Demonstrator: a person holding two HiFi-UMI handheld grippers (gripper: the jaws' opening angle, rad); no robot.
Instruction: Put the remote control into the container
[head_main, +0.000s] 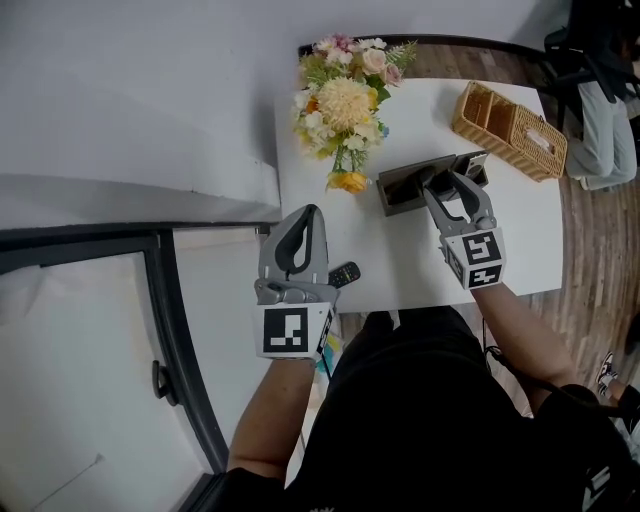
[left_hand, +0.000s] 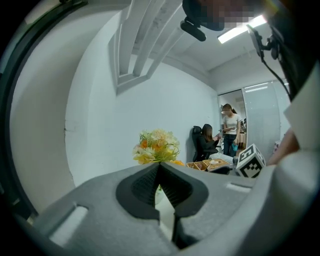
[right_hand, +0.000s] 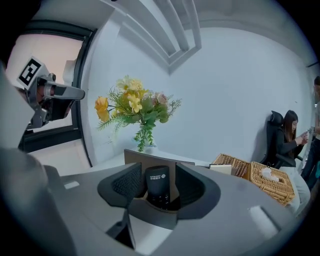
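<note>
The right gripper (head_main: 447, 182) reaches over the dark gray container (head_main: 400, 190), an oblong box that lies near the middle of the white tabletop (head_main: 400, 260). Its fingers (right_hand: 127, 182) stand wide, and the black remote control (right_hand: 157, 182) sits upright between them, low inside the container, with the container's wall rising just behind it. A strip of that wall shows between the remote control and the right-hand pad, so the pads do not clamp it. It may be brushing the left-hand pad, but the view is too tight to be sure.

The left gripper (head_main: 305, 215) hovers at the near left edge of the tabletop, well apart from the container. Its fingers are pressed together with nothing between them. A second remote (head_main: 343, 274), also black, lies flat on the tabletop just to the right of the left gripper.

A bouquet of flowers (head_main: 345, 105) stands at the far left of the tabletop. A wicker basket (head_main: 510, 128) with compartments sits at the far right corner, near the container but not touching it.
</note>
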